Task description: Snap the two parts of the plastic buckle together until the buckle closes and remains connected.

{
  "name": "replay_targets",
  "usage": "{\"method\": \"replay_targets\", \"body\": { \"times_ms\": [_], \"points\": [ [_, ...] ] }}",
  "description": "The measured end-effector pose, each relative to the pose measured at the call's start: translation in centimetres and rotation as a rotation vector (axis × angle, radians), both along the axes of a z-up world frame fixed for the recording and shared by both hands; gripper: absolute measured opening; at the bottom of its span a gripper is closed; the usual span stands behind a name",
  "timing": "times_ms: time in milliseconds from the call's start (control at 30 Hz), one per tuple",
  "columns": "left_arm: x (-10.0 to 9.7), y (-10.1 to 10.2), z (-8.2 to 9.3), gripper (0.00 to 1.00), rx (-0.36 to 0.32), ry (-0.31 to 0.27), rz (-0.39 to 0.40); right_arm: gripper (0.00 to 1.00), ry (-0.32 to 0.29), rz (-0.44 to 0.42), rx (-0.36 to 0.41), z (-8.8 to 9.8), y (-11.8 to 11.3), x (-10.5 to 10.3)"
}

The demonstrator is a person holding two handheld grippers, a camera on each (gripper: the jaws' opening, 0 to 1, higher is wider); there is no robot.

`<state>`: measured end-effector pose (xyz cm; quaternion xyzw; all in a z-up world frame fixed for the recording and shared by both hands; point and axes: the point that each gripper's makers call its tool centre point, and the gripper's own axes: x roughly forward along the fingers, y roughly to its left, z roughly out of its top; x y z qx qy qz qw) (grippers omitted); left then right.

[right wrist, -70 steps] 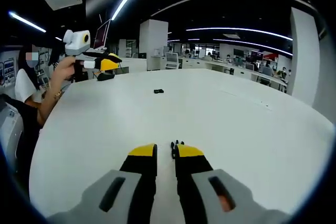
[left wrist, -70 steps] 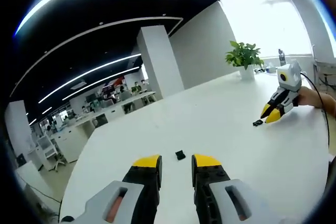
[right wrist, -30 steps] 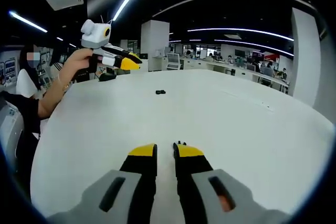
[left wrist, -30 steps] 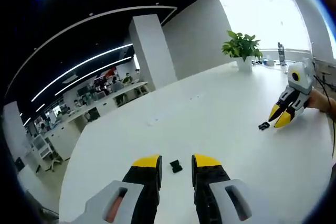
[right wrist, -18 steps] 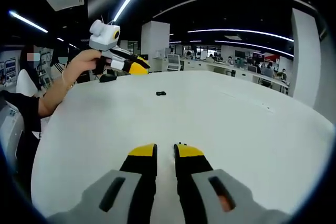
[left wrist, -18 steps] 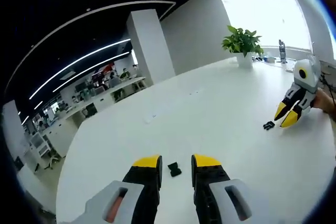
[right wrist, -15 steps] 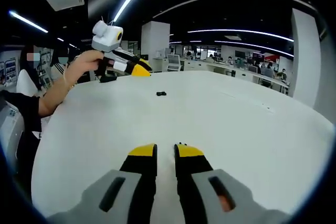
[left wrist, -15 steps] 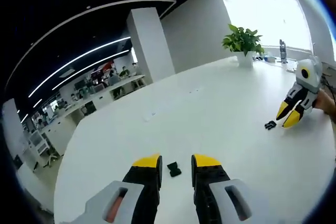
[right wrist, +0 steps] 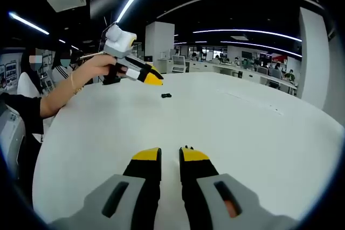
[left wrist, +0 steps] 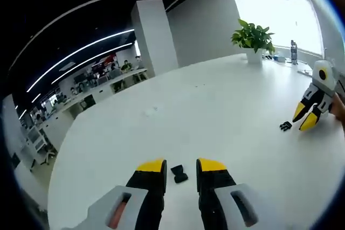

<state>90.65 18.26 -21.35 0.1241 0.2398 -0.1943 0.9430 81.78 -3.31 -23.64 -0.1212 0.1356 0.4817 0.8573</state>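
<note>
Buckle part [right wrist: 166, 96] beside left hand-held gripper [right wrist: 153, 78]

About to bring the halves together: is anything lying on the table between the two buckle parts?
No. In the left gripper view, the near buckle part and the far buckle part are separated by bare white table only.

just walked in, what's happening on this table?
A person holds a pair of tongs in each hand over a white table. Two black buckle halves lie apart. In the left gripper view, the left tongs are open around one buckle half, which lies on the table. The right tongs hover beside the other half. Nothing is gripped or snapped yet.
</note>
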Motion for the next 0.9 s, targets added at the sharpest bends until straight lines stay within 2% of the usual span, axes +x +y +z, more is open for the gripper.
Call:
{"method": "replay_targets", "body": {
  "times_ms": [333, 900],
  "points": [
    [1.2, 0.4, -1.4, 0.21, -0.039, 0.045, 0.003, 0.14, -0.003, 0.000, -0.001, 0.1, 0.1, -0.1],
    [1.3, 0.5, -3.0, 0.20, -0.069, 0.092, 0.006, 0.14, -0.005, 0.001, -0.001, 0.2, 0.1, -0.2]
  ]
}}
